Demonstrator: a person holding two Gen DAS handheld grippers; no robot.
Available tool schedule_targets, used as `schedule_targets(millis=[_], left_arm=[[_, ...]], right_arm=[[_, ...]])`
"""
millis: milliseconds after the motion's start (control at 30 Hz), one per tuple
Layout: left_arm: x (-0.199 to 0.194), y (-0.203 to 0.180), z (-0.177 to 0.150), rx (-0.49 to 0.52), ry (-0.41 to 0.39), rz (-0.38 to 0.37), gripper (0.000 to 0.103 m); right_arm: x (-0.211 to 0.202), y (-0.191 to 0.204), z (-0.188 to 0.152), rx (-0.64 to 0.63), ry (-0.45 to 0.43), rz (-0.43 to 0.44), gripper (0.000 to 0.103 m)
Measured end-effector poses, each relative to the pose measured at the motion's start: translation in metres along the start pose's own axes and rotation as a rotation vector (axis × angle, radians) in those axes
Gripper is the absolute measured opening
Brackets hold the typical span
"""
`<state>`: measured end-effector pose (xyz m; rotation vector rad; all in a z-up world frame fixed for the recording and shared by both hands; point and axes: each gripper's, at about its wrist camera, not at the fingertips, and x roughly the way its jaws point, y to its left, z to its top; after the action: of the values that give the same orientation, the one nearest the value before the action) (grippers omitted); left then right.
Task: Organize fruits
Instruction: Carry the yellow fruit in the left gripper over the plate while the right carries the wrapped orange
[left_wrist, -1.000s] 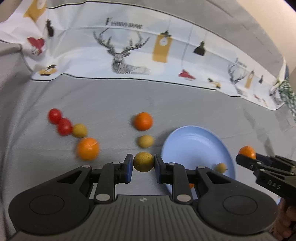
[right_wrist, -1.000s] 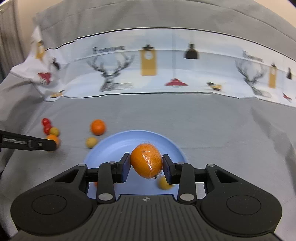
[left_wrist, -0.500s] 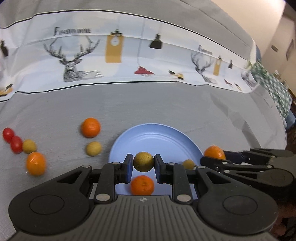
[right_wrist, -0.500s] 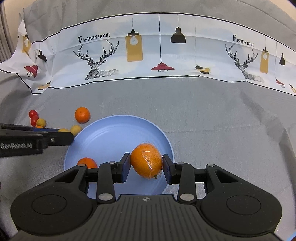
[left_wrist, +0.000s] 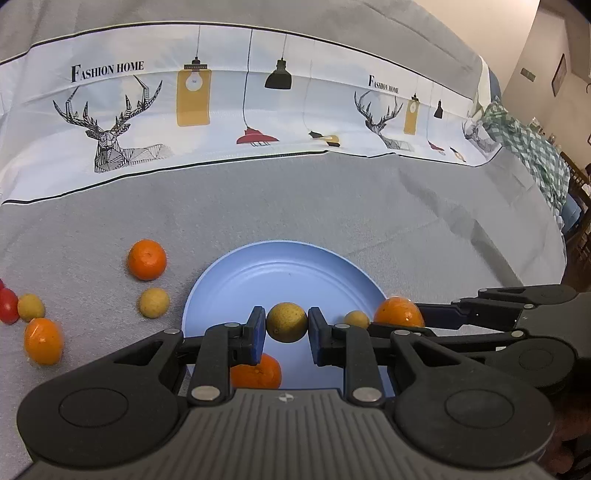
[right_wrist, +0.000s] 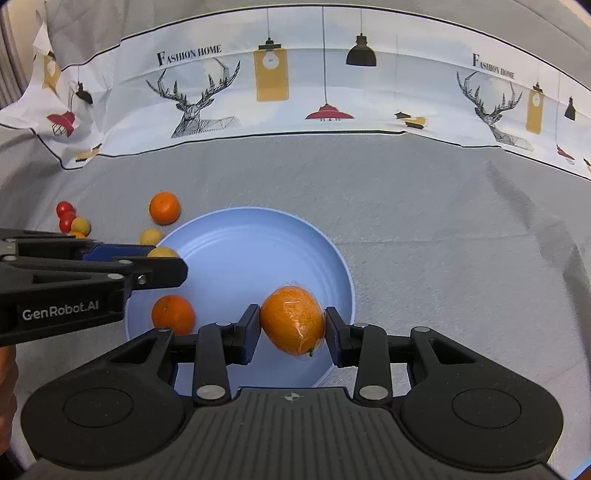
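A light blue plate (left_wrist: 288, 273) lies on the grey cloth; it also shows in the right wrist view (right_wrist: 251, 243). My left gripper (left_wrist: 287, 325) is shut on a small yellow-brown fruit (left_wrist: 287, 322) held over the plate. My right gripper (right_wrist: 291, 326) is shut on a plastic-wrapped orange (right_wrist: 291, 323) over the plate's right part. In the plate lie an orange (left_wrist: 258, 373) and a small yellow fruit (left_wrist: 356, 319). In the right wrist view the left gripper (right_wrist: 162, 264) reaches in from the left.
Left of the plate on the cloth lie an orange (left_wrist: 147, 259), a small yellow fruit (left_wrist: 154, 302), another orange (left_wrist: 43, 340), a yellow fruit (left_wrist: 31, 307) and red tomatoes (left_wrist: 8, 305). A printed cloth (left_wrist: 221, 103) hangs behind.
My left gripper has carried the yellow-brown fruit rightward from the cloth to above the plate. My right gripper with the orange has moved over the plate's right side, closer to the left one.
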<state>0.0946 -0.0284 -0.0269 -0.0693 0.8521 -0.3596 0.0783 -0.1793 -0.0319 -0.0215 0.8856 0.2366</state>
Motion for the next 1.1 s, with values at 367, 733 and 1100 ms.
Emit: schedule_targets(millis=[367, 733, 1100], left_arm=[[0.015, -0.011, -0.001, 0.045, 0.019, 0.001, 0.027], [0.021, -0.012, 0.0, 0.039, 0.038, 0.018, 0.027], [0.022, -0.011, -0.002, 0.035, 0.047, 0.018, 0.027]], right_arm=[[0.006, 0.001, -0.002, -0.007, 0.037, -0.02, 0.039], [0.008, 0.0, -0.003, -0.005, 0.052, -0.017, 0.039], [0.009, -0.001, -0.004, -0.002, 0.055, -0.015, 0.039]])
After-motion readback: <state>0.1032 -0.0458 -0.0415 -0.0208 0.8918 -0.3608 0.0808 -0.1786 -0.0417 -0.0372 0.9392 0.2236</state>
